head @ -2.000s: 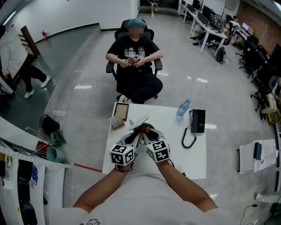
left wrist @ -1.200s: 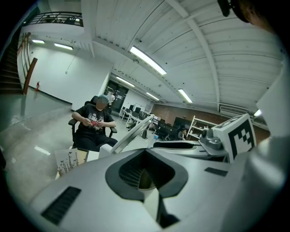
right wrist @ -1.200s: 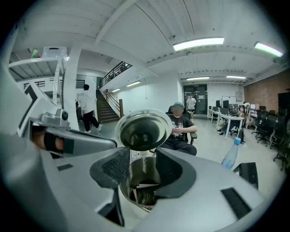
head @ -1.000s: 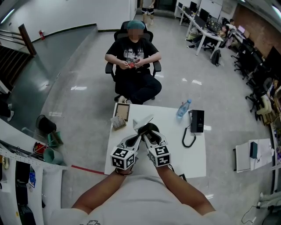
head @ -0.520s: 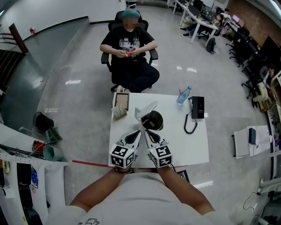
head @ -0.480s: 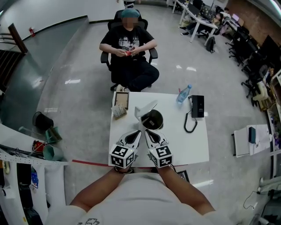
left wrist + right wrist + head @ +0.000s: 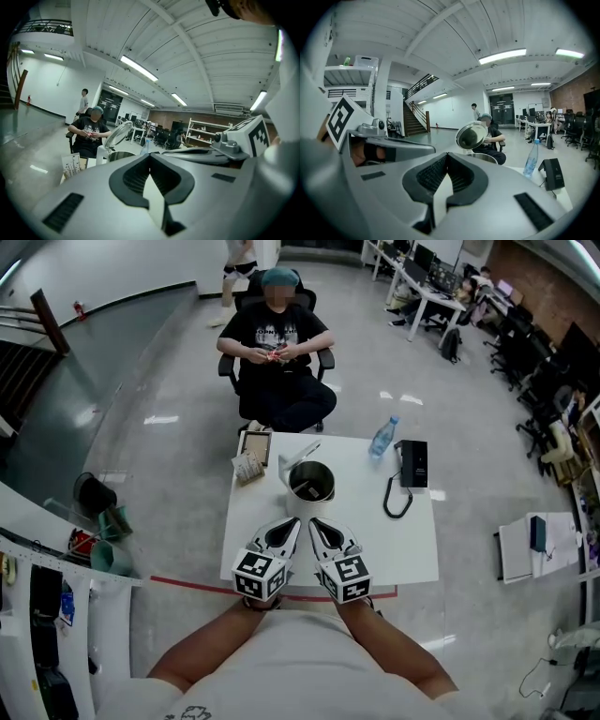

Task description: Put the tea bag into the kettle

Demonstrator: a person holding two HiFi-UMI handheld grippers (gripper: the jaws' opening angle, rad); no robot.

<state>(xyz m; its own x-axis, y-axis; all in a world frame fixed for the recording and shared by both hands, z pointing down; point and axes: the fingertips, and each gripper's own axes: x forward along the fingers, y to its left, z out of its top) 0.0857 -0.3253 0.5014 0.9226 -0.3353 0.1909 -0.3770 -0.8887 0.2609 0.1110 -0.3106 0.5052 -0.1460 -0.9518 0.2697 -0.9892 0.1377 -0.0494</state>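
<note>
Pulled back since the earlier frames: left gripper (image 7: 292,522) and right gripper (image 7: 315,522). A second ago at the mouth of the kettle (image 7: 311,482), now near the front edge of the white table (image 7: 412,549) and well apart from it. Side by side, tips close to each other, both pointing toward the kettle.

Left tongs together, tip against tip, nothing between. Right tongs likewise pressed together and empty.

Kettle upright about mid-table, lid (image 7: 298,462) tilted up on its far left side, mouth open. Seen from both gripper views straight ahead past the closed tips, lid raised.

As for the tea bag: not made out in any view. Inside of the kettle dark from above, so possibly down there, but cannot tell.

Left of the kettle, a small pale packet (image 7: 247,468), and just behind that a framed picture (image 7: 255,442). To the right, near the far edge, a clear water bottle (image 7: 380,439). Beside it a black phone unit (image 7: 413,463), with a curled cord (image 7: 394,501) trailing toward the front.

Beyond the table, a seated person (image 7: 275,343) in a dark shirt on an office chair, hands together at the lap. On the floor at the table's near left, a red tape line (image 7: 187,585).
</note>
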